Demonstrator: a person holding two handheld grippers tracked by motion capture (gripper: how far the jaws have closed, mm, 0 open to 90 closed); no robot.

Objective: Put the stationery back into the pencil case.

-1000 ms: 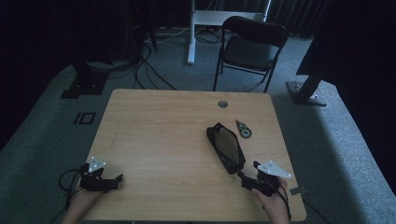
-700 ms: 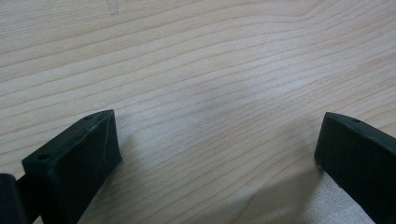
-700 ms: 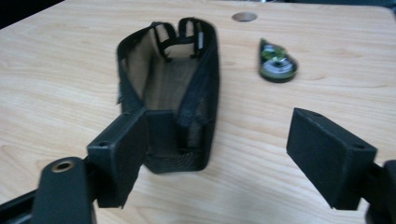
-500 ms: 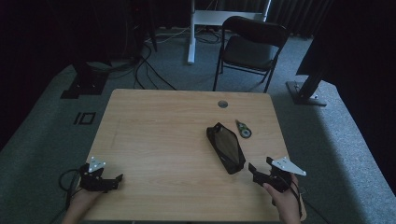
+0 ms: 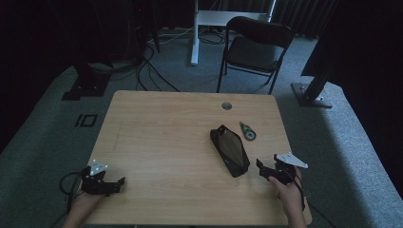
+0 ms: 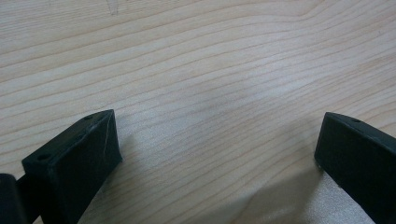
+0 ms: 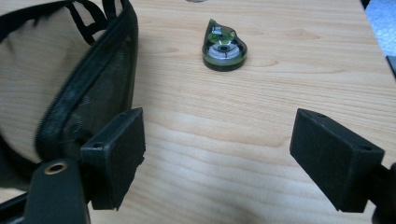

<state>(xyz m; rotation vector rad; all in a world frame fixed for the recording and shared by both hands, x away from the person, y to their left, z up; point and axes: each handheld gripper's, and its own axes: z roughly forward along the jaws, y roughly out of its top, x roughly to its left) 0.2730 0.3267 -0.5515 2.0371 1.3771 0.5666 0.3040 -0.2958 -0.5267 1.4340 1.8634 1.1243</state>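
The right gripper [image 5: 264, 170] sits at the near right of the table [image 5: 161, 137], jaws set wide with nothing between them; they have just been opening. In the right gripper view its left jaw stands just beside the zipped edge of the black mesh pouch [image 7: 70, 88]; whether the two touch cannot be told. The pouch lies flat on the table, and the wood shows through its mesh. Beyond the pouch lies a green and black correction tape roller [image 7: 224, 46], apart from it, nearer the far right corner. No brand, label or writing can be read on either item.

The left gripper [image 5: 118, 183] rests at the near left corner of the table, well apart from the pouch, jaws wide over bare wood.

The table is light wood with a plain grain. A round grey cap [image 5: 226, 105] is set in it near the far edge. The floor is grey carpet [image 5: 43, 128]. A black folding chair [image 5: 254, 47] stands behind the table, cables [image 5: 152, 71] trail across the floor, and the room around is dark.
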